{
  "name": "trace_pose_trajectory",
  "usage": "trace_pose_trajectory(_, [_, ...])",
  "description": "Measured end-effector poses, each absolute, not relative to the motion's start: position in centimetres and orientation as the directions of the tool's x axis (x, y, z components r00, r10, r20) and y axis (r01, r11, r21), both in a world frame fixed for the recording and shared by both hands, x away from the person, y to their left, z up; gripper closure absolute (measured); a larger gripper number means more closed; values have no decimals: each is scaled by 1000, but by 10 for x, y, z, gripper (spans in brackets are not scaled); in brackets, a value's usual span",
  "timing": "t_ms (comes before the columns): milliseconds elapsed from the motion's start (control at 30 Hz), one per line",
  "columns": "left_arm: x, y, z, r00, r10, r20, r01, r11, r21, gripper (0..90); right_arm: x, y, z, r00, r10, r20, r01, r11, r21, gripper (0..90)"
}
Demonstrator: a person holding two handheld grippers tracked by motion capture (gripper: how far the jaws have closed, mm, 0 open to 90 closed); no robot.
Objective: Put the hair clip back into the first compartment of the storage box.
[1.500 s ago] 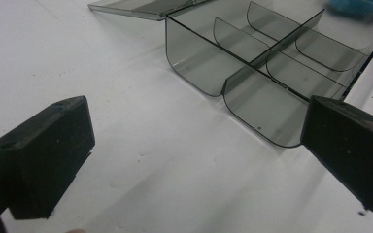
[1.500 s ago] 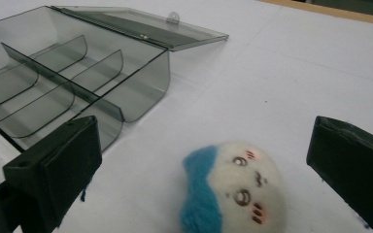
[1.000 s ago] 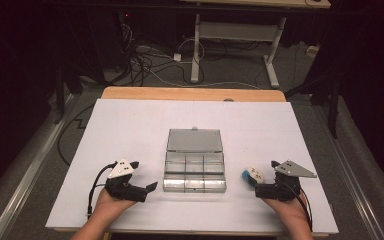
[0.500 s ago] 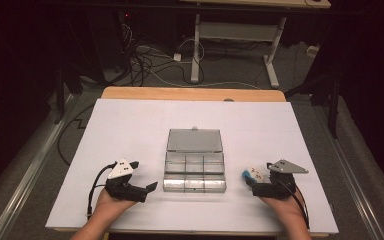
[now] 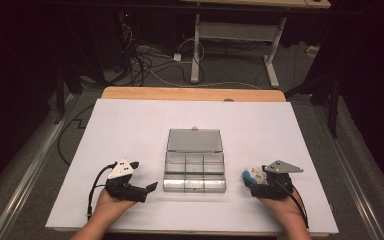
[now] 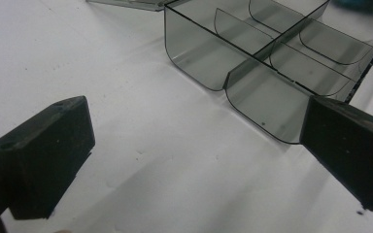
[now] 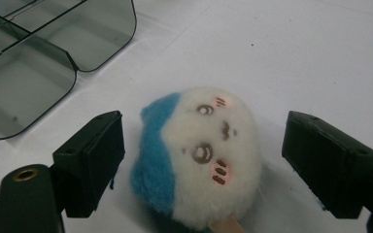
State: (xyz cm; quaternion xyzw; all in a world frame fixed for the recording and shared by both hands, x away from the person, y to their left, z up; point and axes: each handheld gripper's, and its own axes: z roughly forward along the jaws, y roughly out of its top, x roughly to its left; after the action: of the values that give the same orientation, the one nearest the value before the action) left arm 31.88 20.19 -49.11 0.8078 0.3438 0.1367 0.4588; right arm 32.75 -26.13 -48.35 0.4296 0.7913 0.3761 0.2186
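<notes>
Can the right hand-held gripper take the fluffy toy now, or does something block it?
Probably yes. The right hand-held gripper is open with the fluffy toy lying between its jaws, and nothing stands between them.

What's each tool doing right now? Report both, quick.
Left tool: open, holding nothing, beside the clear divided box.
Right tool: open, jaws either side of the fluffy white-and-blue toy, not clamped.

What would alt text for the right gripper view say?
A fluffy white-and-blue plush toy with a small embroidered face lies on the white table between the right gripper's two open black jaws, apart from both. A clear divided plastic box sits at upper left.
</notes>
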Motion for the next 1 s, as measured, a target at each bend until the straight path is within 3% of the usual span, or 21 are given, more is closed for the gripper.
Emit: trace_pose_trajectory(1000, [319, 202, -491, 728, 679, -101, 432, -339, 836, 0, 330, -255, -486, -543, 837, -62, 530, 399, 748, 440])
